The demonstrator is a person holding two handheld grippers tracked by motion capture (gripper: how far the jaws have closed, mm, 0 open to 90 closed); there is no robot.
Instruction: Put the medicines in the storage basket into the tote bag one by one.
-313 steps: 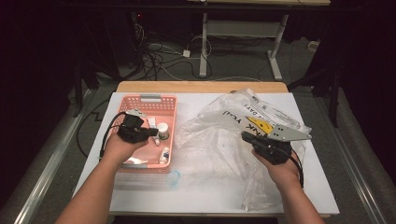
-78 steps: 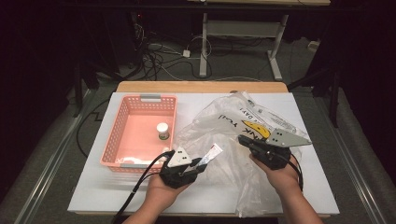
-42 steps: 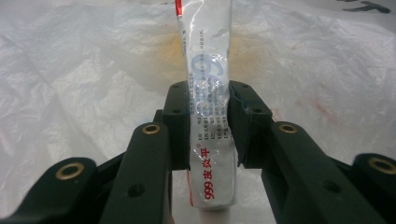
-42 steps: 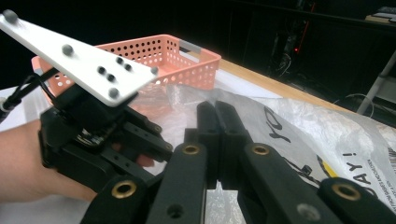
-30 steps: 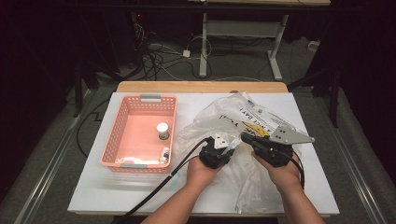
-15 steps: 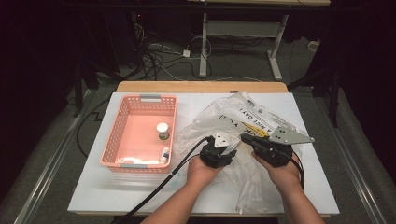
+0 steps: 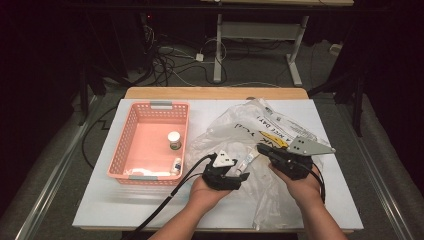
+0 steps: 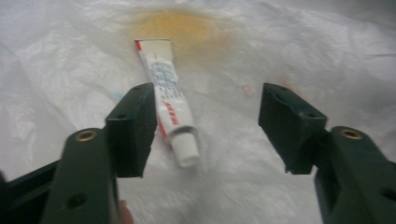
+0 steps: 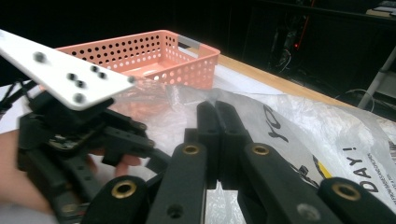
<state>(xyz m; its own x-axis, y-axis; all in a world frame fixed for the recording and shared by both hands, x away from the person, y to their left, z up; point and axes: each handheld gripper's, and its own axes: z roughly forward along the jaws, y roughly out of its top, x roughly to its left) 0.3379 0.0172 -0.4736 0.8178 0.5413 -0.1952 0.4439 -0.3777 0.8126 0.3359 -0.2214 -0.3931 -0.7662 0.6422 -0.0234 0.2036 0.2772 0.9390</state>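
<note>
tube (image 8: 170,107) on plastic bag (image 8: 289,51), beside left gripper (image 8: 208,121) finger, untouched

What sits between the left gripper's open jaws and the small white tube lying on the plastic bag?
Nothing visible: the small white tube lies bare on the crinkled white plastic bag, beside one jaw of the left gripper.
</note>
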